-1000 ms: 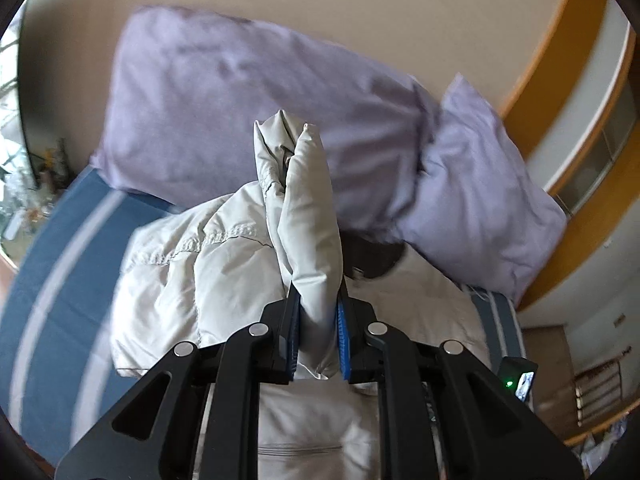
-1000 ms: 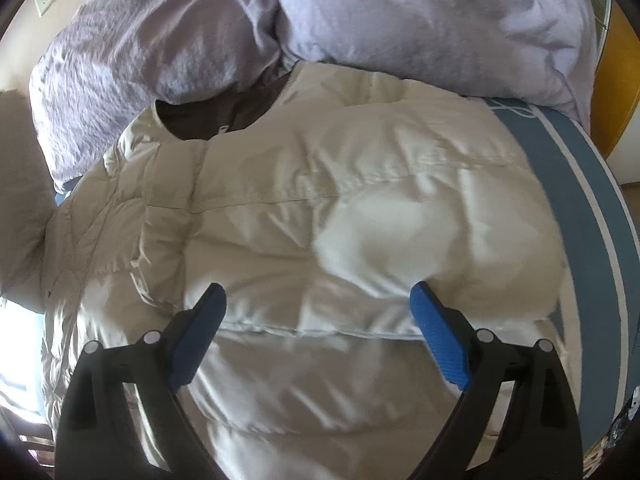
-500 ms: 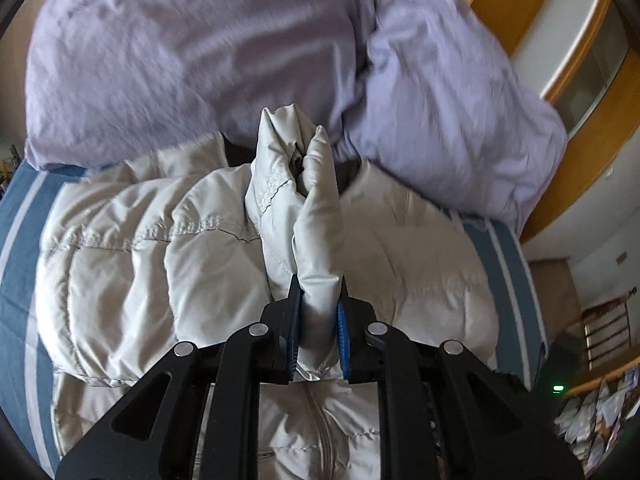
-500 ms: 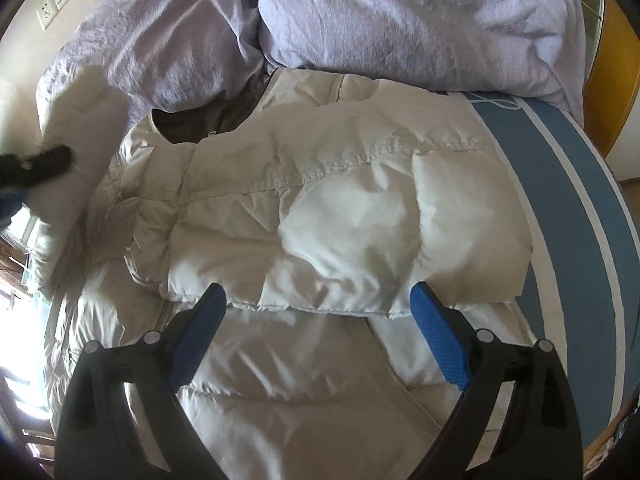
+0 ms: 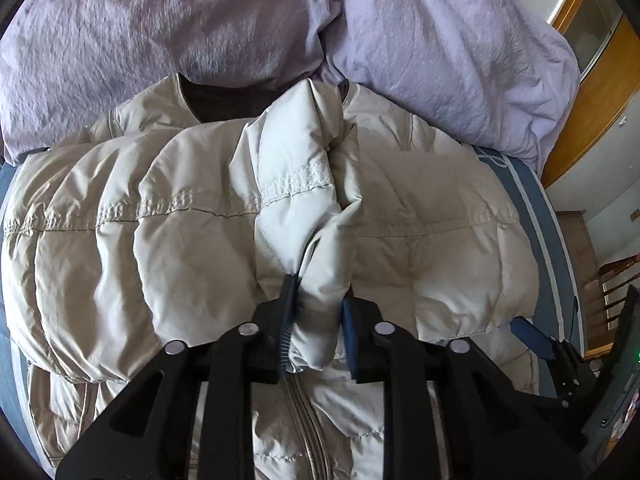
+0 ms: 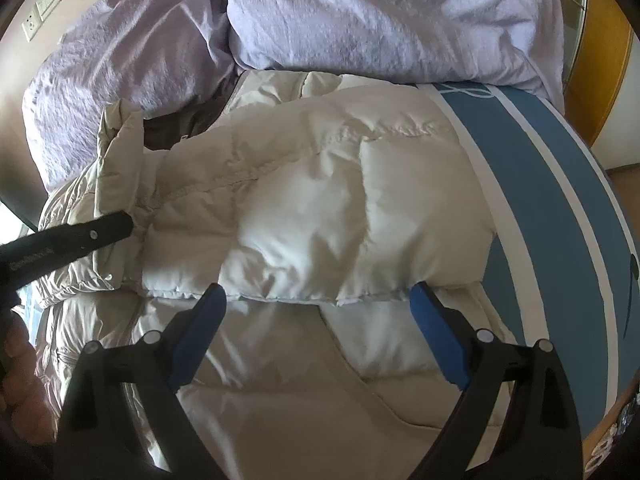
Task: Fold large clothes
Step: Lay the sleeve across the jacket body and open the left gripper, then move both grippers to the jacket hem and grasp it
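Blue bedding with pale stripes is covering the bed (image 6: 560, 184), and it is carrying everything here. Two lilac pillows (image 5: 440, 48) are leaning together along the head edge of the bed, touching the collar end of the garment. A cream quilted puffer jacket (image 5: 180, 264) is lying across the middle of the bed, its dark-lined collar (image 5: 224, 100) pointing at the pillows and its front zipper (image 5: 308, 432) running toward the foot edge. Both sleeves are lying folded in over the chest; the right wrist view is showing the right-hand sleeve (image 6: 340, 232) resting flat across the body, its cuff edge reaching toward the striped right edge of the bed. The left gripper (image 5: 316, 332) is pinching the cuff end of the other sleeve (image 5: 304, 200) between its blue pads, the fabric bunching up just above the chest. The right gripper (image 6: 320, 320) is hovering with its fingers spread wide, just at the lower hem of the flat sleeve and gripping nothing. In the right wrist view the left gripper's black finger (image 6: 80, 240) is showing against the bunched sleeve near the collar.
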